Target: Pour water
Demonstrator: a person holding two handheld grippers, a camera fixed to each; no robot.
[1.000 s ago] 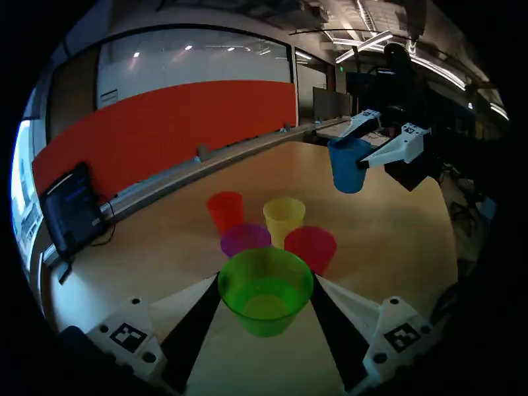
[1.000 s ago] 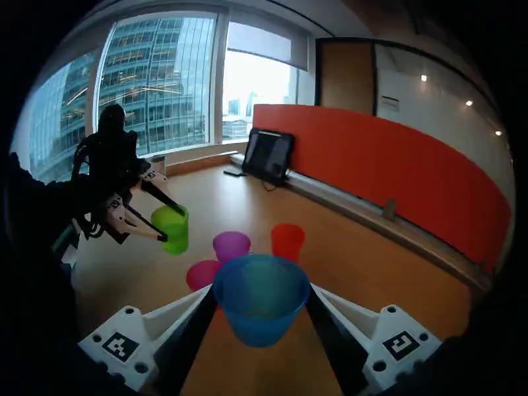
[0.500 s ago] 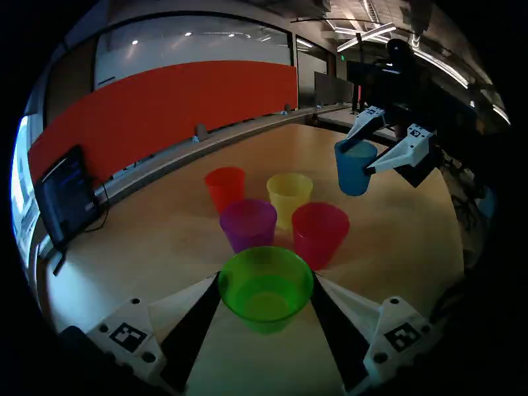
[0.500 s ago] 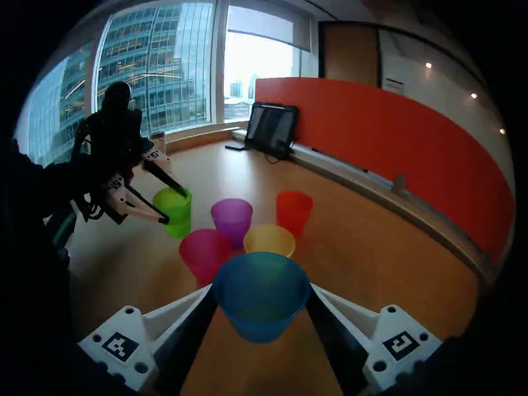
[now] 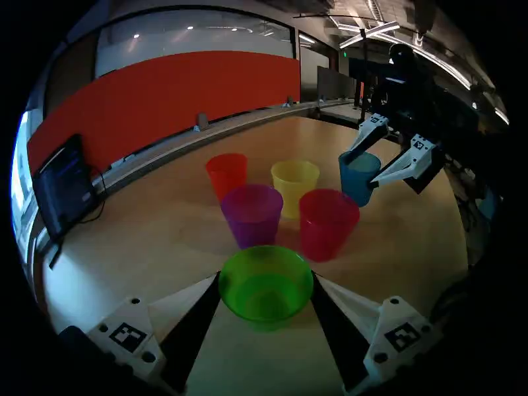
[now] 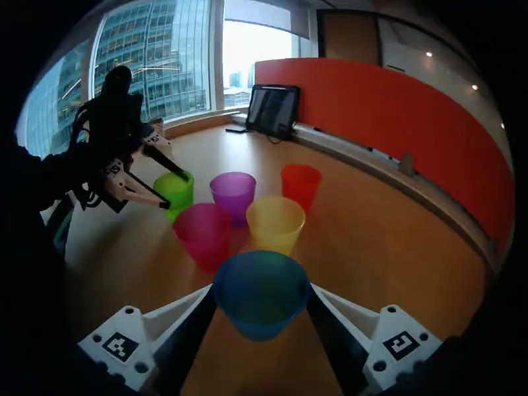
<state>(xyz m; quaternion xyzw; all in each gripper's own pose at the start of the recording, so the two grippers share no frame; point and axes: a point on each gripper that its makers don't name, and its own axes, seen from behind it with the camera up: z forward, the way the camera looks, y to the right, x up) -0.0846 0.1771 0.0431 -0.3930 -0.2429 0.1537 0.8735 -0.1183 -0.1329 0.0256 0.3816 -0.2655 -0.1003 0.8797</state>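
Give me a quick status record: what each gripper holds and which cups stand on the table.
left gripper: shut on translucent green plastic cup, upright
right gripper: shut on translucent blue plastic cup, upright
standing on wooden table: orange plastic cup, yellow plastic cup, purple plastic cup, red plastic cup, clustered together
water in cups: cannot tell

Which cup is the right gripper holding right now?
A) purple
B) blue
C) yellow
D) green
B: in the right gripper view the right gripper is closed on the blue cup, one finger on each side of it. The green cup is the one held by the left gripper.
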